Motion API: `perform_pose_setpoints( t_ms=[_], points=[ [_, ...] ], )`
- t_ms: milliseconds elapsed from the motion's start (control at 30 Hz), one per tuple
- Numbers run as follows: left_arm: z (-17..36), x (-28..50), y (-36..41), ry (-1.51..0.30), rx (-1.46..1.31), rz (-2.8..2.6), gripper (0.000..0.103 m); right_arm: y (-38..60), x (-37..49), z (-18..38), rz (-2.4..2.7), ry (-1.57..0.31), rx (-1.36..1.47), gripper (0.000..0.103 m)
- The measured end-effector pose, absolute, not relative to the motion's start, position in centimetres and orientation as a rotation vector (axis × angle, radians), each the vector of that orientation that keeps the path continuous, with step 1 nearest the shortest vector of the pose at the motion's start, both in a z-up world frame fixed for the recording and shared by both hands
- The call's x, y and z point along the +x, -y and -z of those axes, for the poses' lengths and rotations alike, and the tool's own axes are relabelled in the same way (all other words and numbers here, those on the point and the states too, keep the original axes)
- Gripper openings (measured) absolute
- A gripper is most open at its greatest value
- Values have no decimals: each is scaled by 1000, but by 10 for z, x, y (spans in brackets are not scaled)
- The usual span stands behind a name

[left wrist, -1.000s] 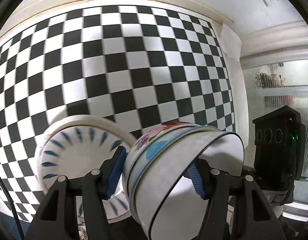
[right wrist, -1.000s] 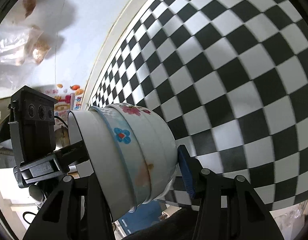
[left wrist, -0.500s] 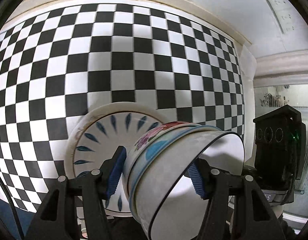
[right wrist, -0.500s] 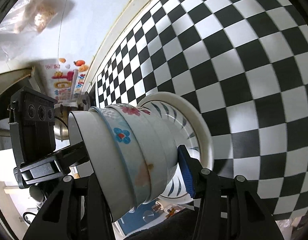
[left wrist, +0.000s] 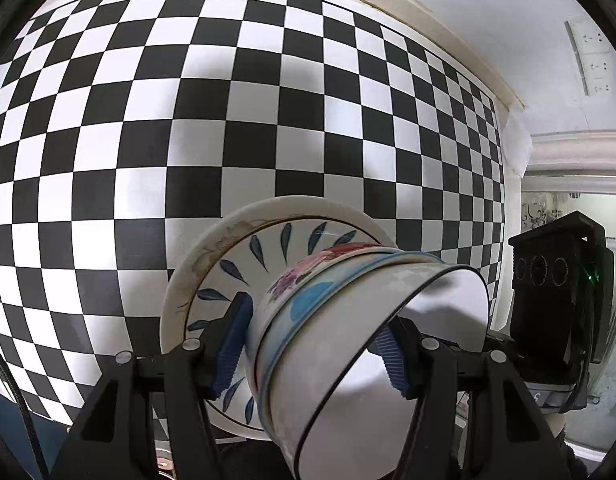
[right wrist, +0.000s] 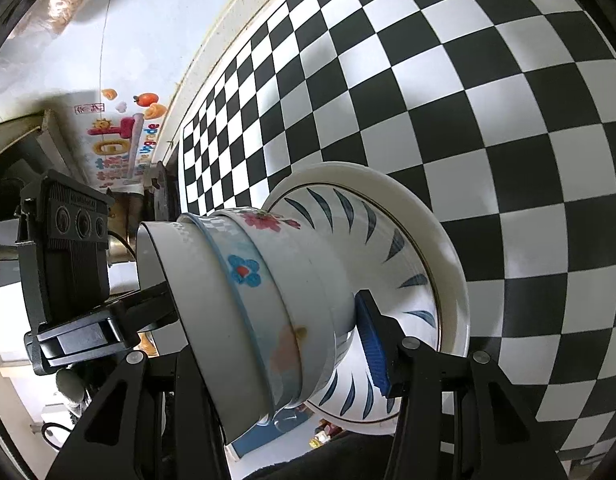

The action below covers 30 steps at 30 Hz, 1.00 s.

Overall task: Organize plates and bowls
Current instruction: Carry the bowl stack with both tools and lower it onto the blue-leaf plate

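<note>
A stack of nested bowls [left wrist: 348, 344] with flower and blue-dot patterns is clamped between both grippers, one on each side. My left gripper [left wrist: 314, 344] is shut on the stack; its blue pads [left wrist: 232, 344] press the bowl walls. My right gripper [right wrist: 292, 320] is shut on the same stack [right wrist: 268, 300] from the opposite side. The stack hangs just above a white plate with blue leaf marks [left wrist: 228, 264], which lies on the checkered tablecloth [left wrist: 188, 120]. The plate also shows in the right wrist view [right wrist: 408, 248].
The checkered cloth [right wrist: 488, 80] covers the table up to a white wall [left wrist: 468, 0]. A wall socket [left wrist: 592, 56] sits at the right. A colourful box [right wrist: 120, 136] and a metal pot stand at the table's far end.
Both grippers have carried the bowl stack over the plate and lower; the plate has come from the left edge to lie under the stack.
</note>
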<state>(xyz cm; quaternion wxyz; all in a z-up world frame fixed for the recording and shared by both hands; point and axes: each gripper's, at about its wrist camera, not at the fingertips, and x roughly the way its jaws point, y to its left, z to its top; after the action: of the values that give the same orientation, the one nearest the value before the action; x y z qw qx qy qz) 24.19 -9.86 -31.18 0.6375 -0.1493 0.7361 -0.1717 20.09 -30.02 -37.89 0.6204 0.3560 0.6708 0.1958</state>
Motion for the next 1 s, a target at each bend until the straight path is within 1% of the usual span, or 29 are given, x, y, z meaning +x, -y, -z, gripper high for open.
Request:
perform_pose_setpoints(
  t_ms=[667, 1000],
  points=[
    [331, 234, 87, -1725, -376, 377, 56, 290, 203, 391, -451, -1602, 768, 51],
    [329, 232, 90, -1717, -346, 348, 56, 286, 204, 395, -460, -1614, 743, 50]
  ],
)
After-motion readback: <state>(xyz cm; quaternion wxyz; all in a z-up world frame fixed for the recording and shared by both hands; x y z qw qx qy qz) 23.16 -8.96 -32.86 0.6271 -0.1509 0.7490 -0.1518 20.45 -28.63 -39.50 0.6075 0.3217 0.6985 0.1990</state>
